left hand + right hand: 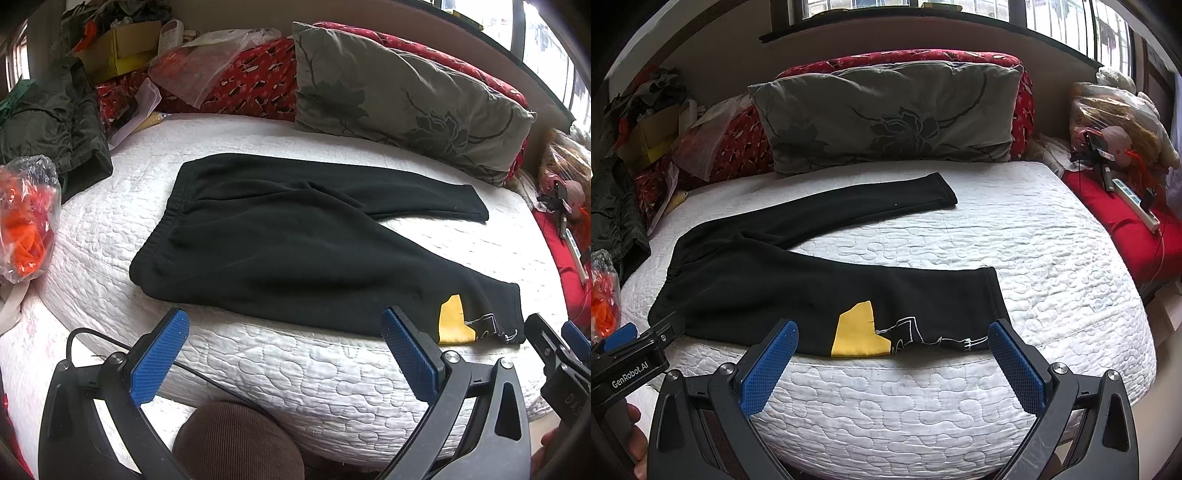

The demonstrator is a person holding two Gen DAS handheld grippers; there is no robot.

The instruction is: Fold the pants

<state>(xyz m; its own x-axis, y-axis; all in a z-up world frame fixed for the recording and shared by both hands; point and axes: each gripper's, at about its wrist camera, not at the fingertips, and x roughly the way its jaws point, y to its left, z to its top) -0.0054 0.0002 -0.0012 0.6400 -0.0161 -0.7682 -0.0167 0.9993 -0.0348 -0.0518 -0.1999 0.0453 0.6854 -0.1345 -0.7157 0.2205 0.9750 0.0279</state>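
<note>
Black pants [280, 240] lie flat on the white quilted mattress [295, 369], waistband to the left, legs spread apart to the right. The near leg has a yellow patch [453, 325] and white line drawing near its cuff. The pants also show in the right wrist view [768, 280], with the patch [858, 330] near the front edge. My left gripper [284, 325] is open and empty, just in front of the pants' near edge. My right gripper [892, 332] is open and empty, in front of the near leg's cuff.
A grey floral pillow [886, 118] and red patterned cushions [251, 81] lie along the back. A dark green jacket [51, 122], plastic bags [26, 214] and boxes crowd the left. A red cushion [1123, 218] with a power strip is at right. A brown knee [236, 439] is below.
</note>
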